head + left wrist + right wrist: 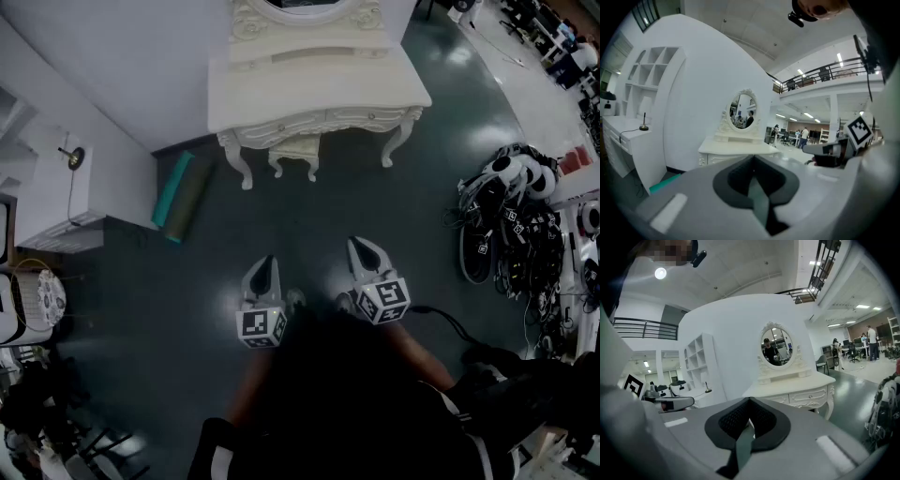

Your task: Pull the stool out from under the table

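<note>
Dark floor; stool under table front edge: probably rigid, light; take seat rim. Closed, empty: left gripper, right gripper.

Count, head view. Desk: one. Stool: one. Oval mirror: one. Rolled mats on the floor: two — teal mat, dark mat. Grippers: two — left gripper, right gripper. Cable heap: too tangled to count.
</note>
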